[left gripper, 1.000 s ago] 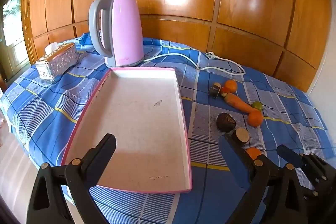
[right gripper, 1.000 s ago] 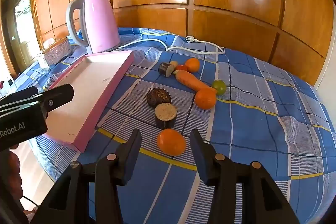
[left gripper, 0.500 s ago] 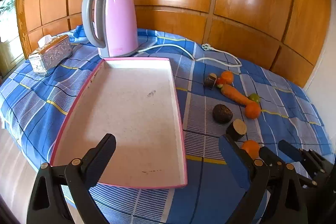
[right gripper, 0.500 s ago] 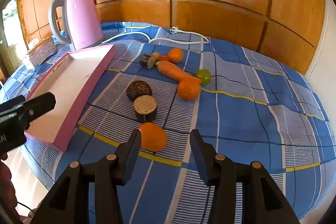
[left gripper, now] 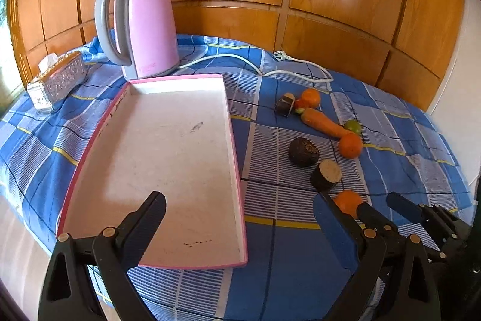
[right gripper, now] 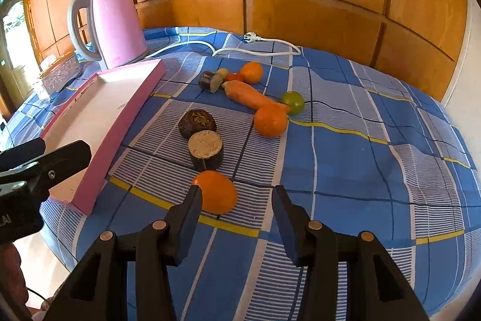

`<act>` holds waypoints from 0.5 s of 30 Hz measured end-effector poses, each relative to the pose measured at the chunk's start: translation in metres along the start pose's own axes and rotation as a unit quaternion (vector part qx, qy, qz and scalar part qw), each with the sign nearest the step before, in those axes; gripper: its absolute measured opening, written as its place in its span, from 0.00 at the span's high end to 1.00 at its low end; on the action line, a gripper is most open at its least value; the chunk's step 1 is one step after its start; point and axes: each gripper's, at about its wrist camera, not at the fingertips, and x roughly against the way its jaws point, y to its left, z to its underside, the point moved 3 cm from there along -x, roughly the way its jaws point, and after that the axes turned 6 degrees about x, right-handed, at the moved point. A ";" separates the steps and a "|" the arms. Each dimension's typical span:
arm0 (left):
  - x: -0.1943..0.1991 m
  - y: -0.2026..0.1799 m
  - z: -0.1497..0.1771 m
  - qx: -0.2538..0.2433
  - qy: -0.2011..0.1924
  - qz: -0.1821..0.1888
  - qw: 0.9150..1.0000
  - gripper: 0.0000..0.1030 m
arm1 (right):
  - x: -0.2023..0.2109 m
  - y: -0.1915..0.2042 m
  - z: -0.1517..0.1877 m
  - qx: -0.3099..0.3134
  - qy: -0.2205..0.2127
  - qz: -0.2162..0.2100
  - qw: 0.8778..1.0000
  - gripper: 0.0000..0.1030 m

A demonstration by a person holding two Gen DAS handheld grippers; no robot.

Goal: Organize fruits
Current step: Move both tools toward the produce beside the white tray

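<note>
From the left wrist view, the left hand-held gripper [left gripper: 240, 218] fills the bottom of the frame with its jaws spread wide and nothing between them. Between and beyond its fingers lies a shallow pink-rimmed tray [left gripper: 237, 170] with a white floor, running from the lower centre up toward the middle of the frame on a worktop covered by a blue checked cloth [left gripper: 390, 125]. At upper left stands a pink kettle [left gripper: 147, 26]; its white cord [left gripper: 270, 68] trails to the right. A silver tissue box [left gripper: 57, 80] sits at the left edge. Right of the tray the produce is scattered: a small orange [left gripper: 311, 97] and a dark cut piece [left gripper: 285, 104] near the top, a carrot [left gripper: 323, 122] slanting down to a second orange [left gripper: 350, 145], a green lime [left gripper: 352, 127] just beside it, a dark round fruit [left gripper: 303, 152], and a dark cut cylinder [left gripper: 326, 175]. At lower right a third orange [left gripper: 347, 200] shows partly behind the black fingers of the right hand-held gripper [left gripper: 381, 203].

From the right wrist view, the right hand-held gripper [right gripper: 236, 200] is spread open at bottom centre. The near orange [right gripper: 215, 191] lies on the cloth right beside the left fingertip [right gripper: 192, 200], with a clear gap to the other finger. Whether the fingertip touches it cannot be told. The left gripper's black body juts in at the left edge, over the tray [right gripper: 120, 122].
</note>
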 end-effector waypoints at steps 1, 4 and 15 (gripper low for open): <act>0.000 0.000 0.000 -0.001 -0.001 0.000 1.000 0.04 | 0.000 -0.001 0.001 -0.002 0.000 -0.001 1.000 0.52; -0.001 0.000 -0.002 -0.004 -0.001 0.005 1.000 0.06 | -0.002 -0.006 0.002 -0.013 0.002 -0.008 1.000 0.52; -0.016 -0.009 -0.006 -0.026 0.025 0.043 0.998 0.38 | -0.012 -0.005 0.004 -0.016 0.004 -0.058 0.998 0.42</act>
